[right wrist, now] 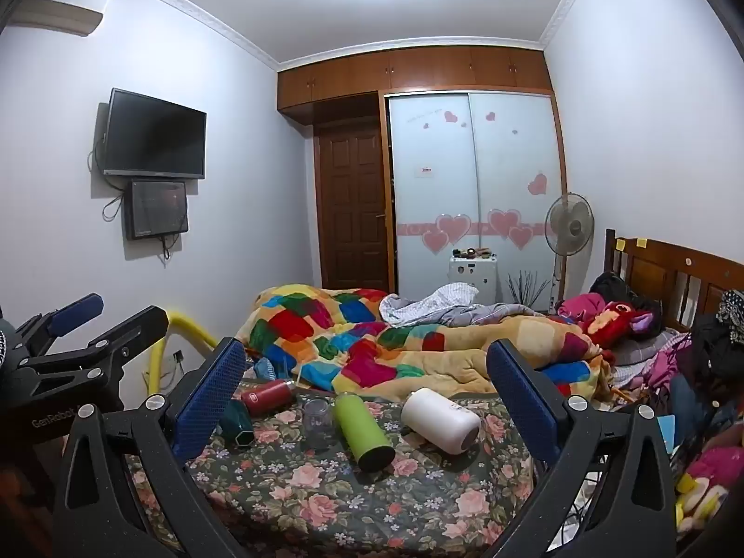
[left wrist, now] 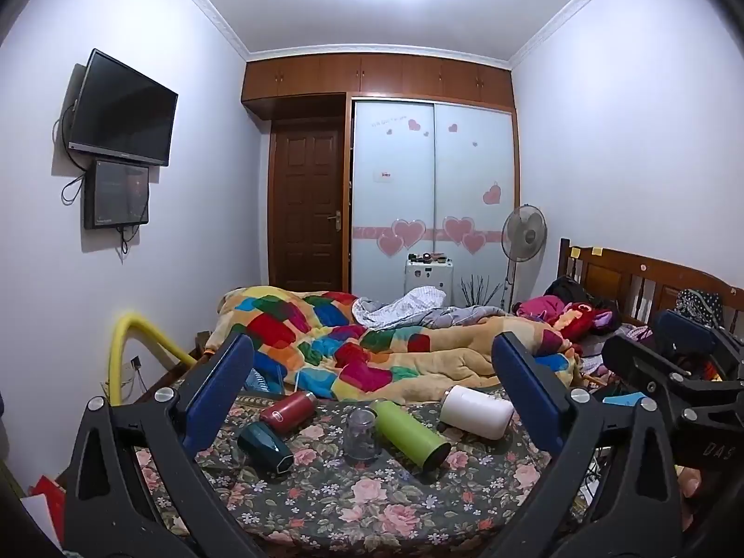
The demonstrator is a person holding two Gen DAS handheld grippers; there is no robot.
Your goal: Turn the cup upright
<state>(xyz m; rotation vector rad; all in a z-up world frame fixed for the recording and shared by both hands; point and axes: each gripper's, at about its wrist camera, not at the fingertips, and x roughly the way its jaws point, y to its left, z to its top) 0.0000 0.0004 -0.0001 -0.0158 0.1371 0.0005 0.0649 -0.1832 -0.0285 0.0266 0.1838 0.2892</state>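
Several cups lie on the floral bedsheet (left wrist: 353,502): a dark green cup (left wrist: 265,446), a red one (left wrist: 288,411), a lime green one (left wrist: 411,432) and a white one (left wrist: 476,411), all on their sides. A clear glass (left wrist: 360,435) stands mouth down among them. The right wrist view shows the same: dark green cup (right wrist: 237,423), red cup (right wrist: 267,396), glass (right wrist: 318,423), lime cup (right wrist: 362,432), white cup (right wrist: 439,418). My left gripper (left wrist: 372,372) is open and empty, above and short of the cups. My right gripper (right wrist: 367,372) is also open and empty.
A colourful patchwork quilt (left wrist: 372,344) is bunched up behind the cups. A wooden headboard (left wrist: 651,279) and piled clothes are at the right. A yellow tube (left wrist: 139,339) rises at the bed's left edge. The right gripper shows in the left wrist view (left wrist: 674,358).
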